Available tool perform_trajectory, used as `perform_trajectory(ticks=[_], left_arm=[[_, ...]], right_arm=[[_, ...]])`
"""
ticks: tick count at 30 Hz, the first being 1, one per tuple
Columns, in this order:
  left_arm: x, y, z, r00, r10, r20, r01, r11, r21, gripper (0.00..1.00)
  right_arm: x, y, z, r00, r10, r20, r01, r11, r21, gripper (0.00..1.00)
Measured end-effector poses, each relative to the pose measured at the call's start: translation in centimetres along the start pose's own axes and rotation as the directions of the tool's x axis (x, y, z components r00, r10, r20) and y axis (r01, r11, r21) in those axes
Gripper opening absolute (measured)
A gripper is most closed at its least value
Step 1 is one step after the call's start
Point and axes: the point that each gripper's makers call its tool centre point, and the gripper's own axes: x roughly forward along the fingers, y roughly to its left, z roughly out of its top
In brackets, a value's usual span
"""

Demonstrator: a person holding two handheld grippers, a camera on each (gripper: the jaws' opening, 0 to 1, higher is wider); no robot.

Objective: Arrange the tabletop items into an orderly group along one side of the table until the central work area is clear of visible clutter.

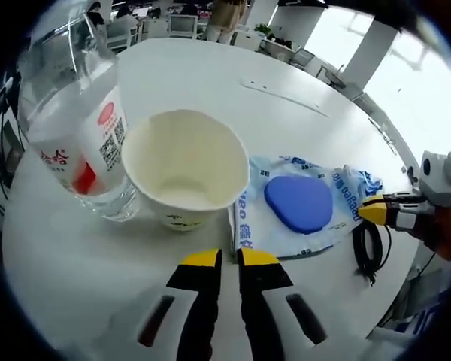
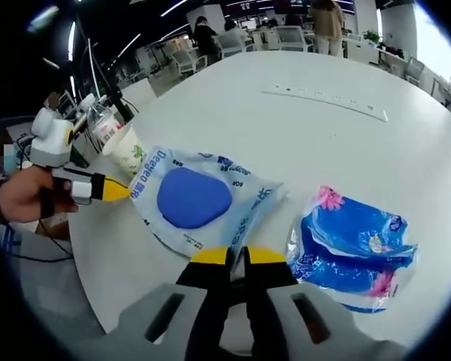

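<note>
Wipes packet (image 2: 199,201), soft, light and slippery, lies near the table (image 2: 301,135) edge beside the paper cup (image 1: 182,167); pinch its sealed edge. Both the left hand-held gripper (image 1: 230,259) and the right hand-held gripper (image 2: 237,256) are clenched, empty.

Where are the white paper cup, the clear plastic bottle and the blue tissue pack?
white paper cup (image 1: 185,169), left gripper view, inner wall.
clear plastic bottle (image 1: 75,124), left gripper view, label.
blue tissue pack (image 2: 351,252), right gripper view, wrapper middle.

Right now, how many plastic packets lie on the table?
2: the wipes pack with the blue lid beside the cup, and the blue tissue pack near the right gripper. None seem hidden.
</note>
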Motion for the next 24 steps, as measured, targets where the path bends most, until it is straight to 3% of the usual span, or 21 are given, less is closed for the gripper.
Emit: perform_trajectory(ticks=[12,24], left_arm=[[-0.8,-0.2,-0.5,1.000,-0.013,0.001,0.013,1.000,0.000,0.07],[-2.6,-0.4,-1.5,0.999,-0.033,0.008,0.033,0.999,0.018,0.09]], right_arm=[[-0.8,-0.1,0.1,1.000,-0.007,-0.010,0.007,1.000,-0.026,0.07],[-2.2,-0.4,0.9,0.999,-0.039,0.022,0.040,0.999,-0.021,0.09]])
